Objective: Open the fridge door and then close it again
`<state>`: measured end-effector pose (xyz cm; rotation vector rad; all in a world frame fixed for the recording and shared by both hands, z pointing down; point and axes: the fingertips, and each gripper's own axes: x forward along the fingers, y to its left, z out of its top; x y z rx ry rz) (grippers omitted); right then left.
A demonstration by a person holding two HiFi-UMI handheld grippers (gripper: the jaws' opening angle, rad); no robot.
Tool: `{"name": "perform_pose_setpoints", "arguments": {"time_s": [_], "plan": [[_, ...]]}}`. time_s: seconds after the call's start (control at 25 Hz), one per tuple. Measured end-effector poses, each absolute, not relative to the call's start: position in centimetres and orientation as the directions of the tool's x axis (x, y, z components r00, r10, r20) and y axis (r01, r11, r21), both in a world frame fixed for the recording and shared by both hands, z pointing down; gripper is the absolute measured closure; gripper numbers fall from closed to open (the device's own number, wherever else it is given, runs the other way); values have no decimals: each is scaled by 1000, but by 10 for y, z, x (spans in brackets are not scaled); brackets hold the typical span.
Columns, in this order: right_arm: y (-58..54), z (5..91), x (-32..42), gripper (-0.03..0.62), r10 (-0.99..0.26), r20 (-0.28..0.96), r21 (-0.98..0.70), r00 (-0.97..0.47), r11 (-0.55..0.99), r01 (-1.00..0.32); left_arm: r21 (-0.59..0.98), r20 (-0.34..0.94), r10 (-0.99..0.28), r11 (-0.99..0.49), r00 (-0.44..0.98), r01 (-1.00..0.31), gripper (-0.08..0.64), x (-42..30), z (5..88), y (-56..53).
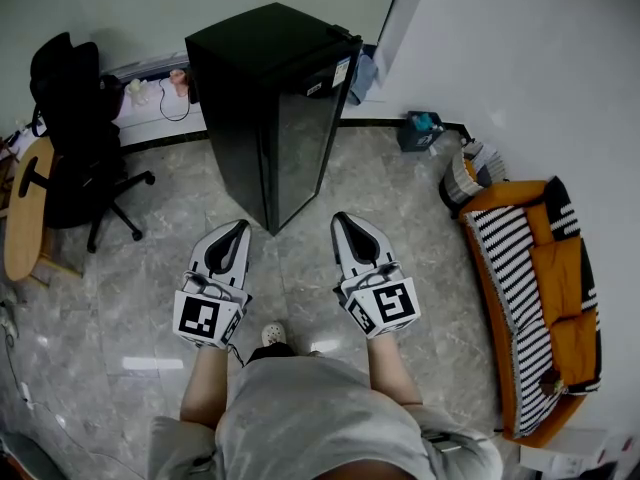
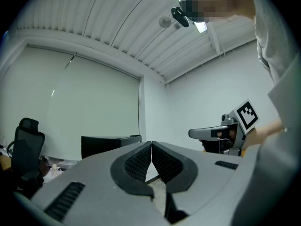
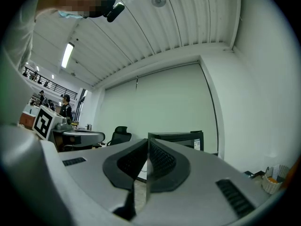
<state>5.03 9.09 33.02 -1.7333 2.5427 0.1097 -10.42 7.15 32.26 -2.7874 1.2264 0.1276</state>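
A small black fridge [image 1: 272, 108] stands on the marble floor with its door closed, the glossy door face turned toward me. Its top also shows in the left gripper view [image 2: 110, 144] and in the right gripper view [image 3: 181, 139]. My left gripper [image 1: 240, 228] hangs shut a short way in front of the fridge's near corner, empty. To its right my right gripper [image 1: 345, 219] is likewise shut and holds nothing. Both sit apart from the fridge. In the left gripper view [image 2: 151, 145] and the right gripper view [image 3: 147, 136] the jaws meet at their tips.
A black office chair [image 1: 75, 133] and a wooden table edge [image 1: 25, 213] stand at left. At right lie an orange striped cushion bed [image 1: 535, 303], a basket [image 1: 465, 173] and a small teal box [image 1: 420, 130]. White walls run behind and to the right of the fridge.
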Motion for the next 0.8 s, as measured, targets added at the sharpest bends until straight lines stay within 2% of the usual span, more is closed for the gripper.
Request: {"name": "perform_pose_setpoints", "arguments": {"time_s": [0.8], "plan": [[39, 346, 30, 566, -957, -86, -3, -276, 277, -961, -53, -107, -677, -727, 728, -684, 543, -128, 335, 3]]}}
